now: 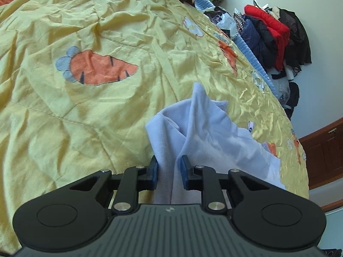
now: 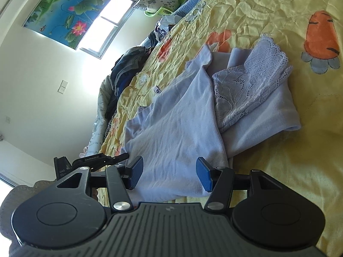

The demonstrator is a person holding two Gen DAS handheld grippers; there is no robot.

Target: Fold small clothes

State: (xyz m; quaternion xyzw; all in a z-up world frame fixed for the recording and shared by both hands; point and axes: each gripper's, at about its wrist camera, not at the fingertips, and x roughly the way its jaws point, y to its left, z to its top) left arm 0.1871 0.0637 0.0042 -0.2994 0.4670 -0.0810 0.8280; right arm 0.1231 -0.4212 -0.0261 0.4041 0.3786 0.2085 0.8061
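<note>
One pale lavender knit garment (image 1: 214, 132) pinched by left gripper (image 1: 169, 169) | right gripper (image 2: 169, 175) spread over it | only right view shows one lace-trimmed piece (image 2: 250, 81).

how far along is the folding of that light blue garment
Early on. Done: the light blue garment lies on the yellow bedspread, its lace-trimmed part doubled over but rumpled. In hand: the left gripper pinches a bunched edge. The right gripper is open over the cloth. Left: smoothing and neat folds.

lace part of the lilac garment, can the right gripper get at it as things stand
Probably yes: the right gripper stands open over the plain fabric, and the lace panel lies exposed on top of the lilac garment ahead, with nothing covering it.
</note>
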